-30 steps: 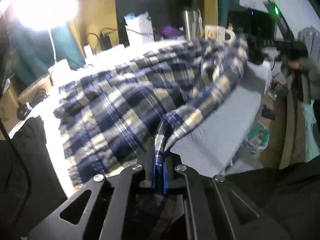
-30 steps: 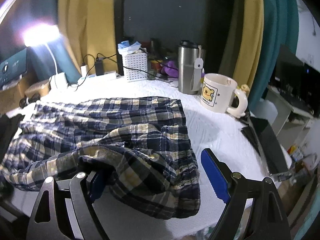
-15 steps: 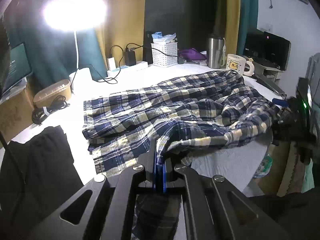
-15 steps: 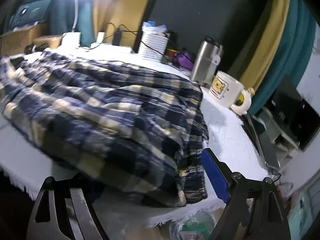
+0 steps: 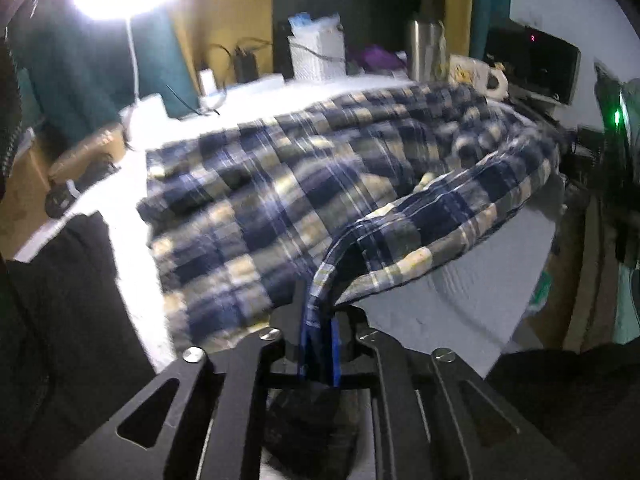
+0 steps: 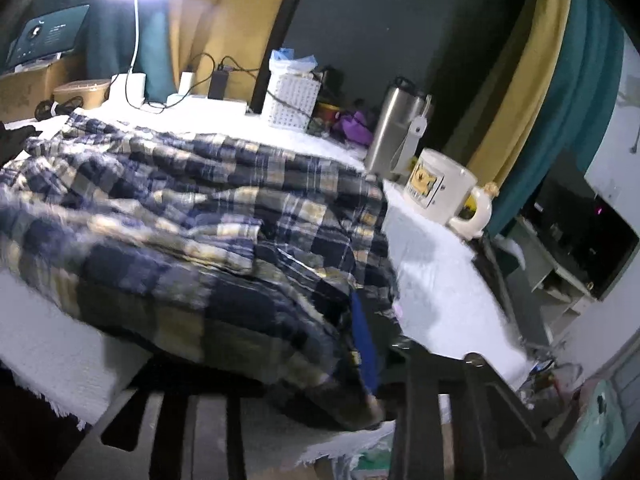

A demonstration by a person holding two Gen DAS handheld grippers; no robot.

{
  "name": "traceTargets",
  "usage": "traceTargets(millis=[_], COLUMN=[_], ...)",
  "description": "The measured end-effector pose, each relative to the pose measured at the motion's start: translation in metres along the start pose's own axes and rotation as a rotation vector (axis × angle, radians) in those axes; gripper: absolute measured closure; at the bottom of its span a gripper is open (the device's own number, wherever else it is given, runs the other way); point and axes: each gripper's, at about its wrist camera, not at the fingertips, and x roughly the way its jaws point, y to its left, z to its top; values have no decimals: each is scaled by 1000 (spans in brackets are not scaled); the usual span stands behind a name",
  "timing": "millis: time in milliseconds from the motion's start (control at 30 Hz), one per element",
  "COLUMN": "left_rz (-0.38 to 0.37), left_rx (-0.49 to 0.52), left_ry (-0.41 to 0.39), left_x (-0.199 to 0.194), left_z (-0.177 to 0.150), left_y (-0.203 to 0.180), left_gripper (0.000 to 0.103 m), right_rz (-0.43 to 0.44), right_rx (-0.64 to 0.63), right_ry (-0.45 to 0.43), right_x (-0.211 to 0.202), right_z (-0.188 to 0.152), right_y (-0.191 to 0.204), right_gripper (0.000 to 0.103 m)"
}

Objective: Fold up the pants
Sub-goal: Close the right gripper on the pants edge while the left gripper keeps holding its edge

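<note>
On the white surface (image 5: pixel 460 312) the plaid pants (image 5: pixel 280 184) are spread, crumpled. A hem fold is pinched in the left gripper (image 5: pixel 320 344), whose fingers are easing apart. At the right, the pants' edge is caught in the right gripper (image 6: pixel 360 344), whose fingers are closing on cloth. A mug (image 6: pixel 440 192) is seen behind.

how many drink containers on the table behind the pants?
2. A steel tumbler stands past the plaid pants, and a white mug sits just right of it near the table edge. Clutter behind could hide more.
</note>
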Motion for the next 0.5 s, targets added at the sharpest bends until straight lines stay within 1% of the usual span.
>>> traceTargets(millis=[33, 67, 100, 200, 267, 300, 333, 367, 400, 500], left_rz=[1, 3, 8, 60, 113, 138, 164, 176, 178, 170], left_rx=[10, 17, 26, 72, 90, 96, 97, 88, 70, 35], left_ry=[-4, -10, -13, -37, -47, -49, -53, -55, -56, -89], left_x=[1, 1, 2, 1, 0, -1, -2, -3, -5, -18], left_z=[-2, -3, -3, -5, -7, -8, -9, -9, -9, -5], left_y=[-4, -7, -10, -18, -18, -16, -14, -10, -5, 7], left_gripper=[83, 68, 57, 56, 56, 58, 64, 92, 98, 100], right_rz=[-4, -9, -12, 5, -1, -1, -4, -7, -2, 3], right_rx=[6, 17, 37, 92, 105, 108, 109, 108, 106, 90], right_ry=[-10, -25, -43, -64, -75, -81, -88, -95, -99, -104], right_x=[-4, -9, -15, -25, -32, -36, -40, -45, -48, -55], right_z=[4, 9, 16, 29, 37, 39, 42, 44, 45, 44], right_y=[-2, -6, -12, -29, -38, -40, -42, -43, -43, -41], right_gripper=[79, 84, 85, 86, 86, 86, 86, 86, 86, 87])
